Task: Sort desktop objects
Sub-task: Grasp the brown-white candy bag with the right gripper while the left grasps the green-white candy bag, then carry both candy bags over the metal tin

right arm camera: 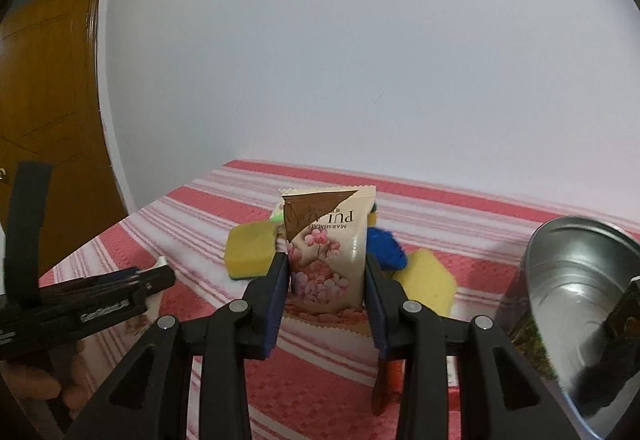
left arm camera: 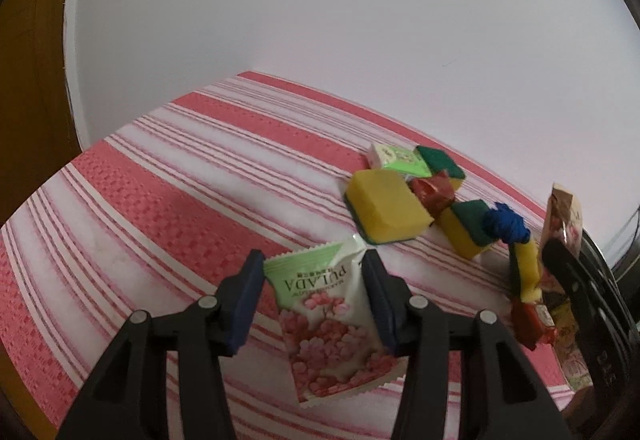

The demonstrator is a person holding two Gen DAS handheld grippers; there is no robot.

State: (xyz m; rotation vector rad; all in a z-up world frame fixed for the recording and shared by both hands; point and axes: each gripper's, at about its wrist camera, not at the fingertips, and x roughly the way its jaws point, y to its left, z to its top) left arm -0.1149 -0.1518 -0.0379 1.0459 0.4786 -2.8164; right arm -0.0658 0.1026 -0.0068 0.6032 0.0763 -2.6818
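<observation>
My left gripper [left arm camera: 312,260] is shut on a marshmallow packet with a green corner and pink flowers [left arm camera: 324,324], held just above the striped tablecloth [left arm camera: 180,180]. Its fingers [right arm camera: 132,288] also show side-on at the left of the right wrist view. My right gripper [right arm camera: 326,260] is shut on a second marshmallow packet [right arm camera: 328,248], this one with a brown corner, held upright. In the left wrist view that brown-cornered packet [left arm camera: 564,208] sticks up at the right edge above the right gripper's black fingers [left arm camera: 568,272].
A pile lies at the back right: a yellow sponge [left arm camera: 384,210], two green-topped sponges [left arm camera: 468,228], a blue knotted thing [left arm camera: 508,226], a red wrapper [left arm camera: 434,192], a green-and-white packet [left arm camera: 396,158]. A shiny metal tin [right arm camera: 572,280] stands at the right. A wooden door [right arm camera: 48,80] is left.
</observation>
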